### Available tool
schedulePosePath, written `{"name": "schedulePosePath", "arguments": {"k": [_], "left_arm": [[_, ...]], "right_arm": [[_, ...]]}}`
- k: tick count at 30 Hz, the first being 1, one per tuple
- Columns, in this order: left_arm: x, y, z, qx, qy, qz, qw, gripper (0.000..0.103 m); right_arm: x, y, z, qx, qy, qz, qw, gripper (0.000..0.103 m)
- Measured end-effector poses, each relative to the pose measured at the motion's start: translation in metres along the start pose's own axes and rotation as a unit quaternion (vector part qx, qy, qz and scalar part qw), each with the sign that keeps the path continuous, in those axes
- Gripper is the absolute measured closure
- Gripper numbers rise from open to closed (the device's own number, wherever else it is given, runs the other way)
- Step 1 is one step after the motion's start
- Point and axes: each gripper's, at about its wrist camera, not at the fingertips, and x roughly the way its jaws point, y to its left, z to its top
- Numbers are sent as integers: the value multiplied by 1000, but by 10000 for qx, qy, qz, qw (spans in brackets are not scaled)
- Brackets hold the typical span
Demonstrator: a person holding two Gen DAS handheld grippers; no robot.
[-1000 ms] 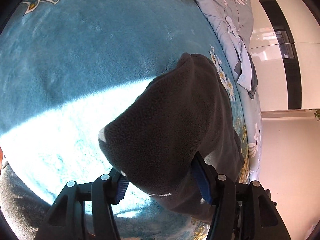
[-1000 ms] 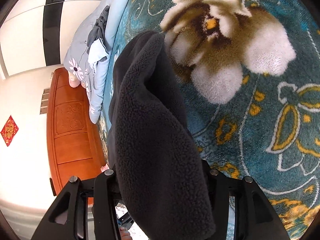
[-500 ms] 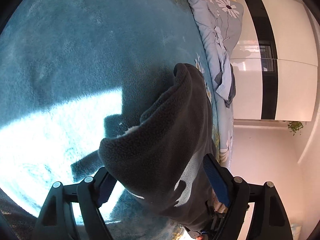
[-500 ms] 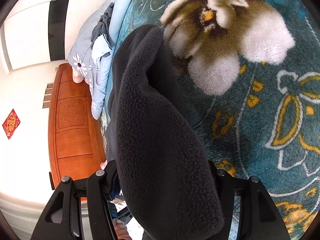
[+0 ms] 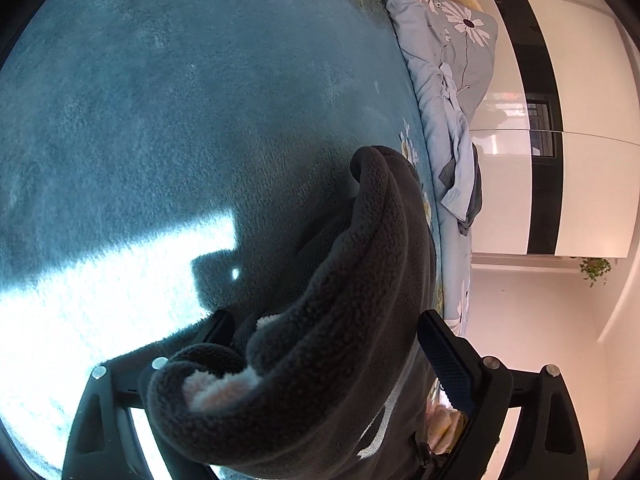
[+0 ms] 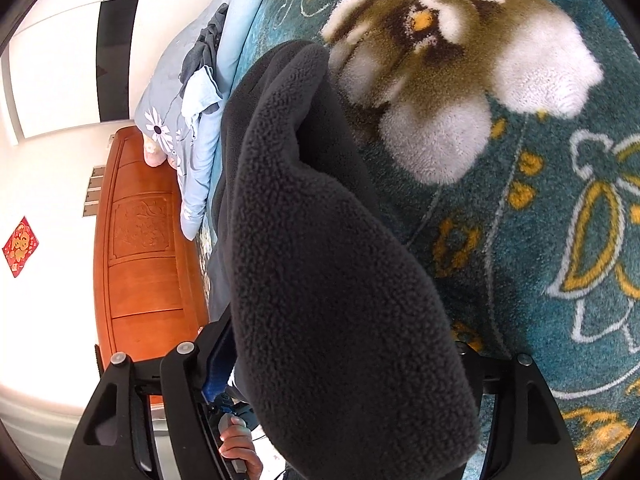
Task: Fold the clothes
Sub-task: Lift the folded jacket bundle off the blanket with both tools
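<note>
1. No container shows in either view; the things lie on a bed covered by a teal blanket (image 5: 168,128) with a big white-and-brown flower (image 6: 460,80) woven into it.
2. The fleece (image 5: 352,340), dark grey with a pale lining, hangs bunched between the two grippers above the blanket, near the bed's edge.
3. The left gripper (image 5: 324,344) has its jaws spread, and the fleece fills the gap and drapes over the left finger; whether the pads press it cannot be told.
4. The right gripper (image 6: 340,368) has a thick fold of fleece (image 6: 340,280) between its jaws; the fold hides the right pad, so the grip itself cannot be told for sure.
5. A pale blue quilt (image 5: 452,80) with daisy print lies along the bed's far edge, and the wooden headboard (image 6: 140,240) stands beyond it.
6. A hand (image 6: 240,444) shows below the right gripper, on a handle.
7. Against one second ago, the fleece in the left view is more rolled up: its pale lining now shows in a curl by the left finger, where it earlier lay as a smooth hanging sheet.
8. The left gripper's shadow now falls on the sunlit patch of blanket (image 5: 80,320).
9. In the right view the fold sits much as before.
</note>
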Motion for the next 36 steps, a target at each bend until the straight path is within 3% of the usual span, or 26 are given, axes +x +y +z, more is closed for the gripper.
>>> {"name": "schedulePosePath", "arguments": {"k": [6,9,13,20,27,31,36], "left_arm": [[1,-5,5,135,-126,490,9986,18],[-2,-15,5,263,-170,666,9973,30],[1,-40,13,506,-152,841,9951,45],[-23,-109,15,1166,-322,852,9890,57],[-45,-217,-1,2112,-517,424,9752,59],[-48,-288,-26,2647,-497,-27,9630,59],[-26,-386,-82,3262,-104,-649,9430,59]], "right_arm": [[1,16,4,-165,-50,-272,9995,29],[-1,23,6,-209,-62,-342,9992,47],[-6,34,8,-299,-19,-435,9986,54],[-19,92,26,-794,150,116,9967,58],[-63,172,48,-1629,170,723,9838,58],[-121,201,60,-2002,-56,1074,9738,58],[-222,223,75,-2474,-599,1316,9581,58]]}}
